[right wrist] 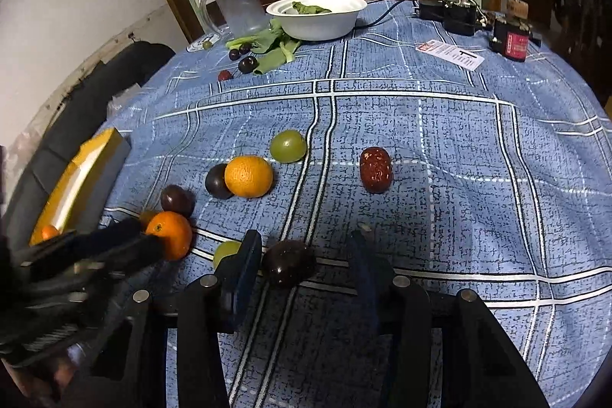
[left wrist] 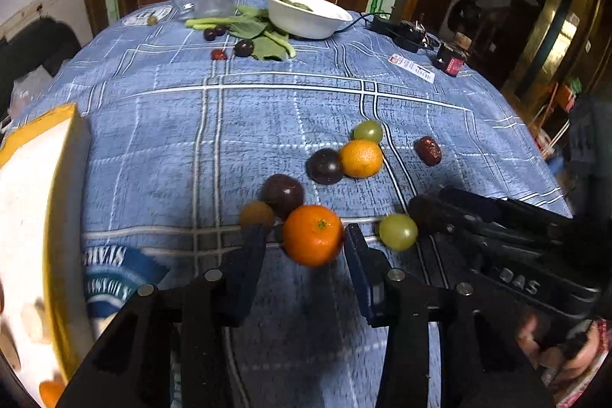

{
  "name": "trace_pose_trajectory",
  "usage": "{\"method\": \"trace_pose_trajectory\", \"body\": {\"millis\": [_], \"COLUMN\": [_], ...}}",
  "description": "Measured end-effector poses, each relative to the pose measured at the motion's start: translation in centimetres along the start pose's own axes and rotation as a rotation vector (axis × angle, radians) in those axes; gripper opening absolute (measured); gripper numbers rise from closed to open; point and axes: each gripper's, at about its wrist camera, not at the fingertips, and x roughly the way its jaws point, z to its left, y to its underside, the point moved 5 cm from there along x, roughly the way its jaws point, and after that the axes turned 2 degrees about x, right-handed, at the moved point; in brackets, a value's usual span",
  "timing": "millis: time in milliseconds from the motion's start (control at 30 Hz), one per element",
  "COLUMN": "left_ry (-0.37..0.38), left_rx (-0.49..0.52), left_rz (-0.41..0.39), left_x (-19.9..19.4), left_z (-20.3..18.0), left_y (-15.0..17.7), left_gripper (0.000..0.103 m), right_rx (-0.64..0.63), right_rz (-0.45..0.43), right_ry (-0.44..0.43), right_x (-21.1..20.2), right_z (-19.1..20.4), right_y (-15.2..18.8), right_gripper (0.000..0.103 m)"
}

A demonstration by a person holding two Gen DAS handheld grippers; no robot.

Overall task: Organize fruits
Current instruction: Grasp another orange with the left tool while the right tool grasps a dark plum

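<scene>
Two oranges (right wrist: 248, 176), two green grapes (right wrist: 288, 146)

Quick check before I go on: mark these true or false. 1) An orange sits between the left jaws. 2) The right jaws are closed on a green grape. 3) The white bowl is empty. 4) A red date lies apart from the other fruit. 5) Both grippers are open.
1) True: the orange sits between the jaws of the left gripper.
2) False: the right gripper is open around a dark plum; a green grape lies just outside.
3) False: the white bowl holds green leaves.
4) True: the red date lies alone.
5) True.
</scene>
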Motion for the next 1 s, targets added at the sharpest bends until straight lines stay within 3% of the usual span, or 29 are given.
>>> {"method": "trace_pose_trajectory", "body": {"millis": [67,133,167,233,333,567,633,767,1000], "left_ry": [0.003,-0.02,-0.04,-0.063,0.001,0.023,0.025,0.002,-0.06], "left_rx": [0.037,0.065,0.077,0.086,0.009,-0.102,-0.123,-0.154,-0.203], "left_rz": [0.011,0.024,0.032,0.021,0.03,0.002,-0.01,-0.049,-0.108], "left_x": [0.5,1.4,1.7,1.7,1.1,-1.6,-2.6,-5.1,-9.6], "left_z": [-0.6,-1.1,-1.2,-1.0,0.0,1.5,1.9,3.1,6.7], "left_y": [-0.2,-0.1,0.2,0.5,0.7,1.6,1.8,2.4,3.5], "left_gripper": [0.041,0.041,0.041,0.034,0.034,0.034,0.034,0.034,0.034], "right_rx": [-0.003,-0.006,-0.006,-0.004,-0.001,0.035,0.055,0.177,0.27], "right_rz": [-0.003,-0.002,0.009,0.016,0.008,-0.01,-0.007,0.026,0.023], "right_ry": [-0.005,-0.019,-0.04,-0.06,-0.061,-0.09,-0.128,-0.283,-0.365], "right_x": [0.1,0.1,0.2,0.2,-0.2,-0.8,-1.0,-0.8,-1.5], "right_z": [0.1,0.2,0.3,0.5,0.3,-0.4,-0.4,-1.5,-1.8], "right_y": [0.0,0.0,0.0,0.0,0.0,-0.3,-0.3,-0.4,-0.5], "right_gripper": [0.05,0.031,0.029,0.028,0.027,0.027,0.027,0.027,0.028]}}
